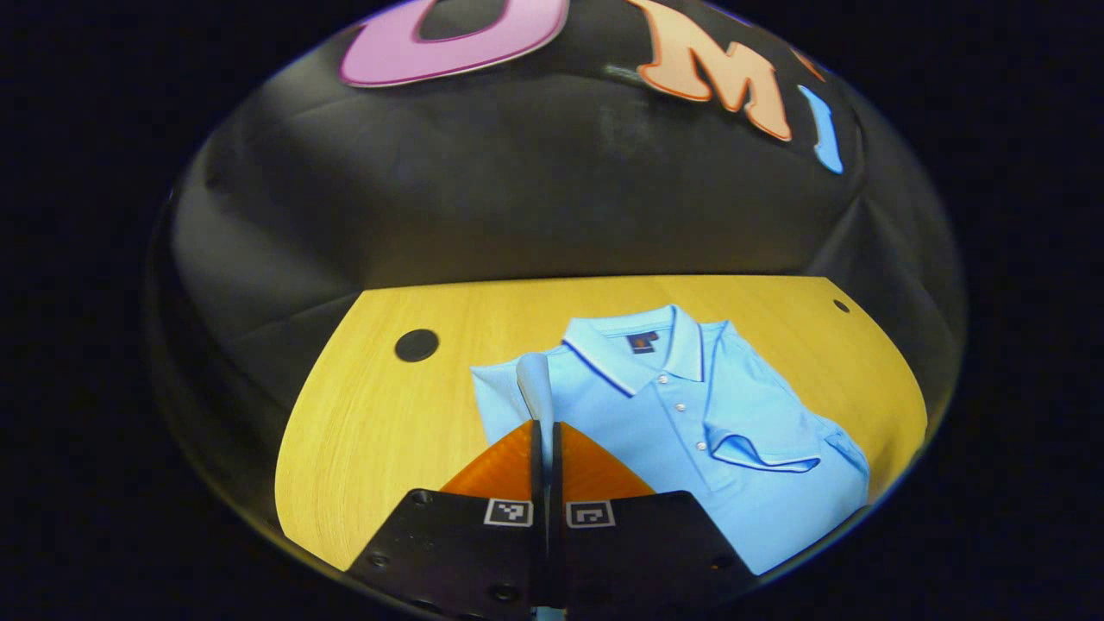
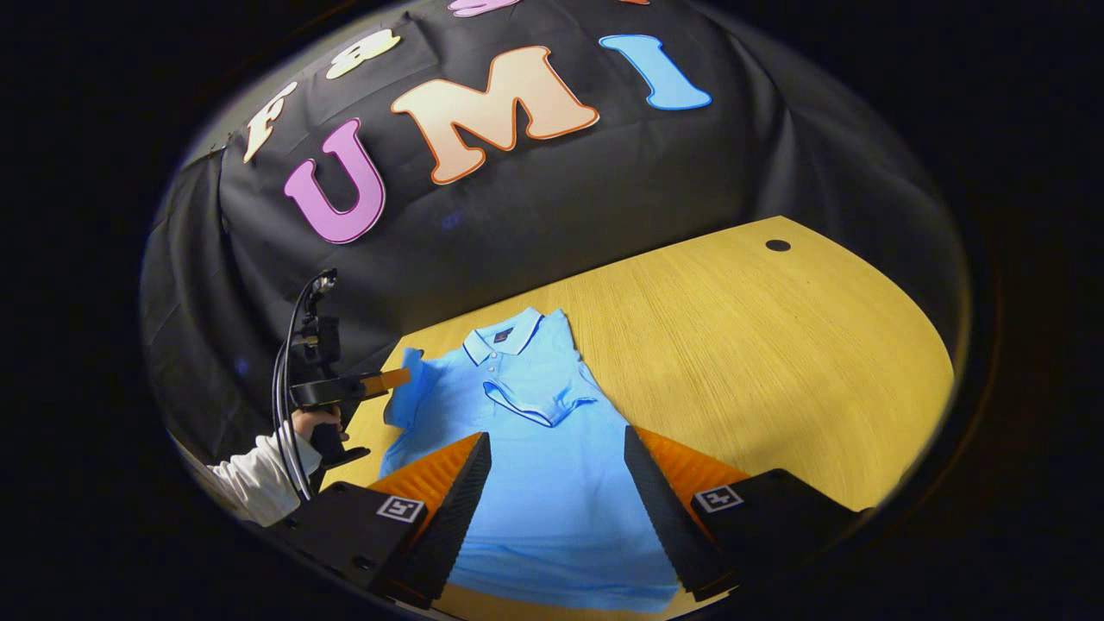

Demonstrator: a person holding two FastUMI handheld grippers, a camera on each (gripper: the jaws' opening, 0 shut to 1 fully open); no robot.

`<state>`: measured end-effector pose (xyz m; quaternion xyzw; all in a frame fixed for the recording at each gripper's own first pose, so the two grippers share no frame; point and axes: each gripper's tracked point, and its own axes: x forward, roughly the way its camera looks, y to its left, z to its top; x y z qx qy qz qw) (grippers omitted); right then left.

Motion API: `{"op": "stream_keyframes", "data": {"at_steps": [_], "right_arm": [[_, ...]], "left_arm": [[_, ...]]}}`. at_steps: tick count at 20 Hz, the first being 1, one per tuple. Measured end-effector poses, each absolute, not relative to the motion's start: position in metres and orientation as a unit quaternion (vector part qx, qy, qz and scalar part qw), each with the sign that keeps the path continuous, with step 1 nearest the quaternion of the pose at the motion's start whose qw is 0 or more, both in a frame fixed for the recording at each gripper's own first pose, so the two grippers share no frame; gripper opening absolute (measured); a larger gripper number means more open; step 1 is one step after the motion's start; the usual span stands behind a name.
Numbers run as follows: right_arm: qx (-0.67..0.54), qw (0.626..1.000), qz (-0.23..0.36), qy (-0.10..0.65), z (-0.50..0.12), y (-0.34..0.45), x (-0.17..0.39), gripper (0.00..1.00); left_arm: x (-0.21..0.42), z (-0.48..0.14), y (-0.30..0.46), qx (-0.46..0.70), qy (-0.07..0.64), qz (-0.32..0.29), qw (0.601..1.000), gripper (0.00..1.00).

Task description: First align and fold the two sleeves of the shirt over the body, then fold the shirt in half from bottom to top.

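Observation:
A light blue polo shirt point(image 1: 655, 423) lies face up on the yellow wooden table point(image 1: 379, 431), collar towards the wall. One sleeve point(image 1: 763, 453) is folded across the chest. My left gripper point(image 1: 546, 424) is shut on the other sleeve point(image 1: 535, 384), whose cloth stands up from between the fingers. In the right gripper view that gripper point(image 2: 392, 379) is held by a hand at the shirt's left sleeve point(image 2: 405, 366). My right gripper point(image 2: 558, 440) hovers open over the lower body of the shirt point(image 2: 552, 500), nothing between its fingers.
The table has a large round dark hole point(image 1: 417, 345) left of the shirt and a small one point(image 2: 777, 245) at the far right. Bare wood point(image 2: 776, 371) stretches right of the shirt. A white-sleeved arm point(image 2: 259, 483) reaches in from the left.

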<state>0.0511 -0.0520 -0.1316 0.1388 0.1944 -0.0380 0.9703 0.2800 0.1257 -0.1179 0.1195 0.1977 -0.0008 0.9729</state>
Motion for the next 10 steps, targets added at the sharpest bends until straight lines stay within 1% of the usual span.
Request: {"op": "stream_keyframes", "data": {"at_steps": [2, 4, 6, 7, 8, 9, 10], "right_arm": [[0.134, 0.971, -0.037, 0.196, -0.133, -0.058, 0.047, 0.97], [0.127, 0.971, -0.037, 0.200, -0.136, -0.063, 0.045, 0.97], [0.127, 0.970, -0.034, 0.207, -0.143, -0.062, 0.042, 0.97], [0.129, 0.968, -0.030, 0.211, -0.146, -0.059, 0.040, 0.97], [0.129, 0.968, -0.026, 0.215, -0.150, -0.056, 0.038, 0.98], [0.126, 0.968, -0.023, 0.218, -0.153, -0.055, 0.037, 0.98], [0.121, 0.968, -0.022, 0.221, -0.155, -0.054, 0.035, 0.98]], "left_arm": [[0.282, -0.129, 0.100, 0.129, 0.203, -0.015, 0.970, 0.00], [0.283, -0.144, 0.090, 0.143, 0.216, -0.004, 0.966, 0.00], [0.284, -0.155, 0.074, 0.147, 0.218, -0.007, 0.965, 0.04], [0.283, -0.162, 0.065, 0.145, 0.222, -0.015, 0.964, 0.10], [0.279, -0.167, 0.059, 0.146, 0.227, -0.020, 0.963, 0.10], [0.277, -0.171, 0.056, 0.149, 0.229, -0.020, 0.962, 0.21], [0.273, -0.173, 0.054, 0.150, 0.228, -0.020, 0.962, 0.40]]}}
